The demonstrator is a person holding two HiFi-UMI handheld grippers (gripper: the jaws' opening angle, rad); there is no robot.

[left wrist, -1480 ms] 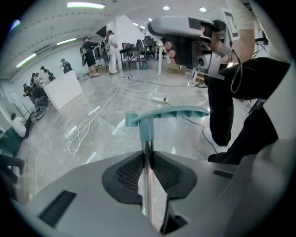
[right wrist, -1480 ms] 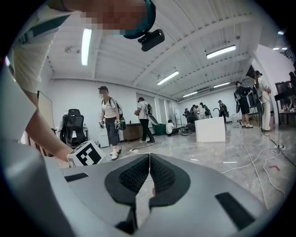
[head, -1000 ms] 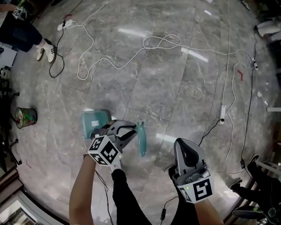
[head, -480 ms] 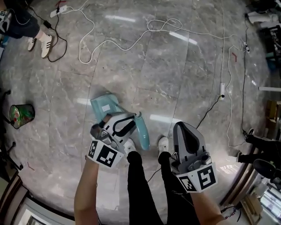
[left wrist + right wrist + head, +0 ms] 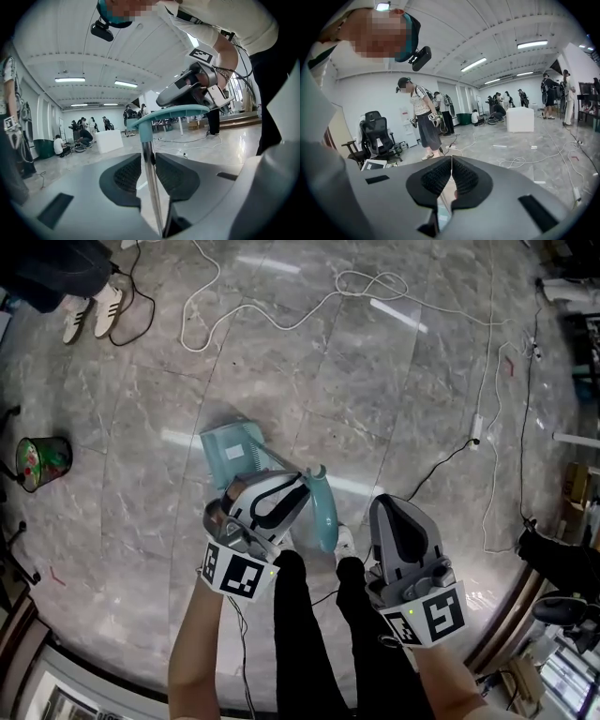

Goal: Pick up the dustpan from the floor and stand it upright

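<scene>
While my left claw (image 5: 148, 174) clamps the chrome pole (image 5: 147, 151) of the teal plastic dustpan (image 5: 234, 452) at frame centre, my right claw (image 5: 451, 180) is closed and empty. Best: raise pole vertical, pan flat on grey marble floor (image 5: 394, 381).

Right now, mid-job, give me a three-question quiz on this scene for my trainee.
1. Which part of the dustpan does the left gripper clamp? A the pan; B the metal shaft; C the teal grip.
2. True or false: the right gripper is open.
3. Fill in: the green wastebasket stands on the person's ____ side.
Key: 1 B; 2 false; 3 left.
</scene>
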